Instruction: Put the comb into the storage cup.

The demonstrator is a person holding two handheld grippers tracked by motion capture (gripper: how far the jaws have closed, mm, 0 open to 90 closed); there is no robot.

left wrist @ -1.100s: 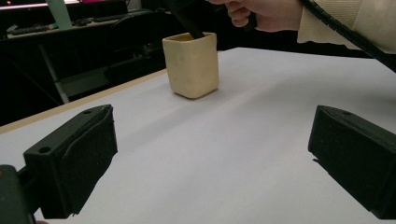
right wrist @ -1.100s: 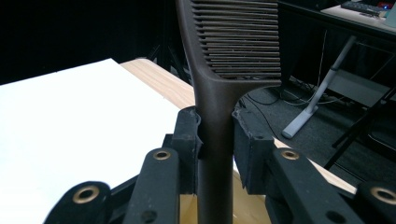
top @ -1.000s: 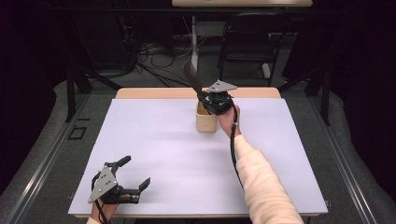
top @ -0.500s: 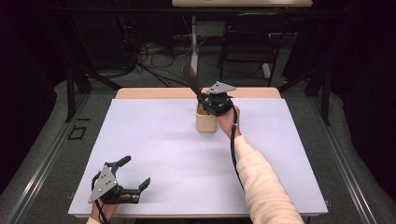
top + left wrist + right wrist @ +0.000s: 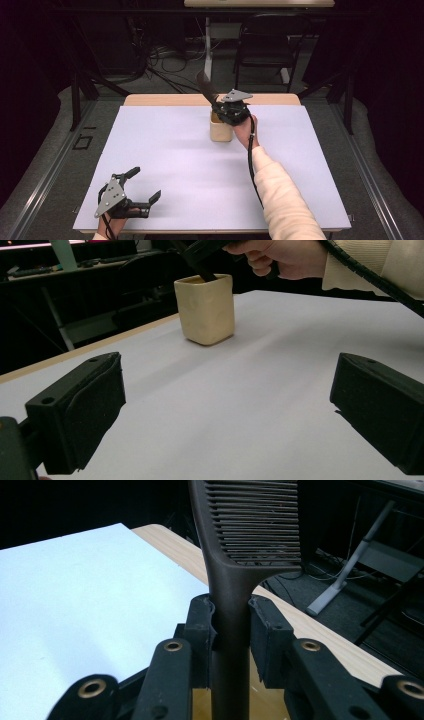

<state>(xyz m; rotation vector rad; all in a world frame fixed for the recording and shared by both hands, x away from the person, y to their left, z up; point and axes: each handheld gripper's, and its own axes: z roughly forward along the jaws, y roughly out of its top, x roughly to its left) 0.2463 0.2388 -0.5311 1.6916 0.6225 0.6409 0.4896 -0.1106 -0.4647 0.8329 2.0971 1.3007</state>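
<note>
A dark brown slotted spatula stands upright, its handle clamped between the two black jaws of the right gripper. In the right gripper view, the jaw pads press on either side of the handle just below the point where it widens into the slotted blade, and the lower end of the handle runs down into a cream-coloured holder. In the high view, the spatula blade rises above the right gripper and leans toward the far left, out past the back edge of the table.

The holder is a small squarish container with rounded corners. It stands upright on the white table top, near the far edge and a little right of the middle. The right gripper sits directly over its opening, held by the person's right hand, with a pale sleeve reaching in from the bottom right. In the left gripper view, the holder is seen with the dark handle entering its open top.

The left gripper is at the near left corner of the table, well apart from the holder. Its jaws stand wide apart with nothing between them, pointing across the table toward the right. A strip of bare wooden table edge shows beyond the white surface.
</note>
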